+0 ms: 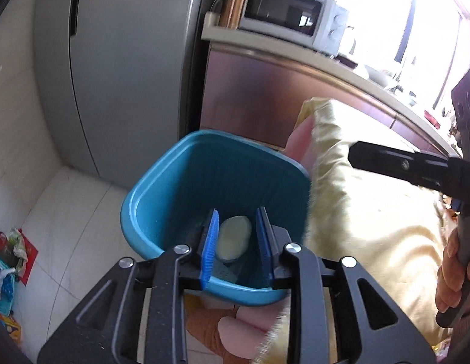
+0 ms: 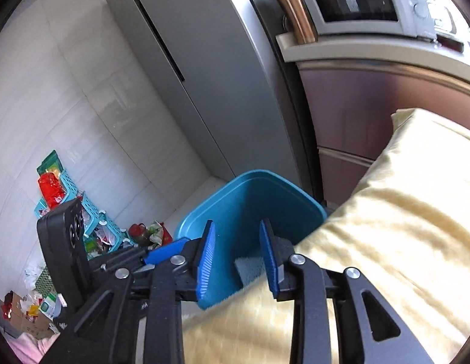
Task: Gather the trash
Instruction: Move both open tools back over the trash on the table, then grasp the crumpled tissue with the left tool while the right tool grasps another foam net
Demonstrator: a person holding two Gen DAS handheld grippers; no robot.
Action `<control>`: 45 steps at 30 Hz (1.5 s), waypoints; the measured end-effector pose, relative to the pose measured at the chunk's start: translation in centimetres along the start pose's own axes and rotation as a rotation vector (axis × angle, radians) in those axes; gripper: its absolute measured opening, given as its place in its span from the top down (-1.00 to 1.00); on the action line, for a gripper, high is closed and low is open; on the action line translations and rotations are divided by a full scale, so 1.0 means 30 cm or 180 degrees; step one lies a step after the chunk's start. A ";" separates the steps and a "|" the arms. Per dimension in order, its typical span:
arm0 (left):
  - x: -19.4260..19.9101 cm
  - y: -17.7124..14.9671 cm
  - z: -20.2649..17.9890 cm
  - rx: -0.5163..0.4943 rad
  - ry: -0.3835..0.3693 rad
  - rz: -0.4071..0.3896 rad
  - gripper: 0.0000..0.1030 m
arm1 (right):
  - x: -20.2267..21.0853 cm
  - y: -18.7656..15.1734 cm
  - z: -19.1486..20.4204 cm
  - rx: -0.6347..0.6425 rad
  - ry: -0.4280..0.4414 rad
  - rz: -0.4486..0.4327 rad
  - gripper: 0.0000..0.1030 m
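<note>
Both tongs hang over the blue bin (image 1: 174, 182). The left gripper (image 1: 236, 239) stands partly open, gripping nothing; a pale yellow piece of trash (image 1: 235, 241) lies in the bin below its jaws. The right gripper (image 2: 238, 257) is likewise parted and empty, beside a yellow cushion (image 2: 386, 227).

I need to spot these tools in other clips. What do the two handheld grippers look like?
Both look alike: the left gripper and right gripper have matte black angular frames with triangular cut-outs and round silver bolts. Their jaws carry bright blue ribbed pads. A black camera housing sits on each. No cables or sleeves show.
</note>
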State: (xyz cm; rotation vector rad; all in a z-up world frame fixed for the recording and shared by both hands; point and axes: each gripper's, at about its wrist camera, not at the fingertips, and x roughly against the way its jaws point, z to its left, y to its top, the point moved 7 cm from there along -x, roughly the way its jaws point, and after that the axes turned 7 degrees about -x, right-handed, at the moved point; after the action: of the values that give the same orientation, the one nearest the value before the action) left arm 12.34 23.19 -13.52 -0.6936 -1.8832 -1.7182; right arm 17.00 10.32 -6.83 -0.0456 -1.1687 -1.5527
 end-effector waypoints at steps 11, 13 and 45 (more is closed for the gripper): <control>0.145 0.061 -0.302 -0.0444 -0.0670 -0.0364 0.10 | 0.403 -0.087 -0.101 -0.0040 -0.0155 -0.0528 0.19; 0.152 0.054 -0.381 -0.0548 -0.0844 -0.0348 0.08 | 0.478 -0.107 -0.142 -0.0118 -0.0263 -0.0645 0.18; -0.056 -0.088 -1.167 -0.1508 -0.1660 0.0588 -0.09 | 1.174 -0.718 -0.734 -0.1568 -0.2018 -0.1151 -0.18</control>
State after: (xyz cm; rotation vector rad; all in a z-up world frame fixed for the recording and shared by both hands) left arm 12.59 -11.97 -13.67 -1.5749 -1.6400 -2.0115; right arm -0.50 -32.88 -10.99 -0.7331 -1.2834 -2.2140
